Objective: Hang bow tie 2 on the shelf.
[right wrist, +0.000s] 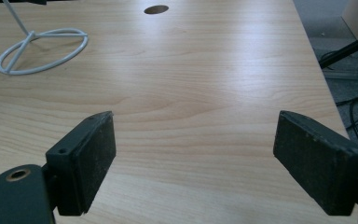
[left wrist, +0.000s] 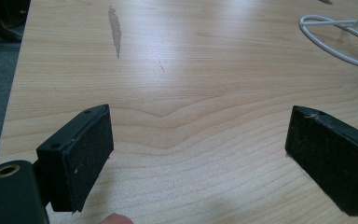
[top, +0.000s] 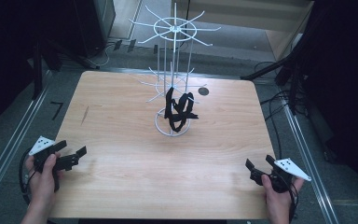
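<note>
A white wire display rack (top: pixel 173 56) stands on the wooden table (top: pixel 121 140), a little beyond its middle. Black straps (top: pixel 179 110) hang from its lower hooks, down over the ring base (top: pixel 161 127). My left gripper (top: pixel 72 153) rests near the table's front left corner, open, with nothing between its pads (left wrist: pixel 86 158). My right gripper (top: pixel 253 169) sits near the front right corner, also open and empty, pads (right wrist: pixel 85 161) wide apart. The rack's ring base (left wrist: pixel 340 42) shows at the upper right of the left gripper view, and the ring base (right wrist: pixel 42 49) at the upper left of the right gripper view.
A dark round hole (top: pixel 203 91) lies in the table right of the rack; the same hole (right wrist: pixel 156 9) appears in the right gripper view. A grey scuff (left wrist: pixel 115 30) marks the wood at left. Black stands and cables (top: pixel 279 98) crowd the floor around the table.
</note>
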`<state>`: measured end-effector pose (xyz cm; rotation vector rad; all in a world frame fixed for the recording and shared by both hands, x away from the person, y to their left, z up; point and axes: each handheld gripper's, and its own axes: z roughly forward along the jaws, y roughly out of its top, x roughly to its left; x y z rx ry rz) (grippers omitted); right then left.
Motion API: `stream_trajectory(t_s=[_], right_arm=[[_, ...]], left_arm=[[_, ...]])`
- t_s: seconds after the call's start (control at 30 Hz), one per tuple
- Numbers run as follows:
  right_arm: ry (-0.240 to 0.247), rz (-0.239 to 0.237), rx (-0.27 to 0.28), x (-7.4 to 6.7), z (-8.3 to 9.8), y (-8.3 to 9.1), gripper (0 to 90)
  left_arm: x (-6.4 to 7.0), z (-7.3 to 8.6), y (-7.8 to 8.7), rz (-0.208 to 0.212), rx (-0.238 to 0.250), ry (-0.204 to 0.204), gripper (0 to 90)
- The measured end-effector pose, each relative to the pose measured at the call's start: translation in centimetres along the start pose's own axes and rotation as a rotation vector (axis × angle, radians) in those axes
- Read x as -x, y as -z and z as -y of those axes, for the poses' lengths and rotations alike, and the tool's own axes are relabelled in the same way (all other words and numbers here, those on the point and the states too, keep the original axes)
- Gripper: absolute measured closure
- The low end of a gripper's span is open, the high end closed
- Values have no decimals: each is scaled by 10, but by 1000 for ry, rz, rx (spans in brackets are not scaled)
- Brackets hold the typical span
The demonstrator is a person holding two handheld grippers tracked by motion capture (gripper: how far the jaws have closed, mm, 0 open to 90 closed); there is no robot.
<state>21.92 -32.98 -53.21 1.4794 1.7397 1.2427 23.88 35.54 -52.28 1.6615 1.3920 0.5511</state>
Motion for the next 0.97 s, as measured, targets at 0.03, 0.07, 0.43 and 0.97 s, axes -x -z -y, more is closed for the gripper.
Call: stream_trajectory(t_s=[0.03, 0.07, 0.43, 0.97], right_arm=[[-4, -1, -2, 1, 1, 1, 136], [-3, -2, -2, 3, 2, 3, 135], [-18, 17, -12, 16, 11, 15, 136], [-21, -8, -41, 23, 22, 19, 139]], left_arm=[[0, 0, 0, 0, 0, -1, 83], [0, 0, 0, 0, -1, -1, 83], [0, 0, 0, 0, 0, 3, 83], [-1, 0, 0, 1, -1, 9, 83]])
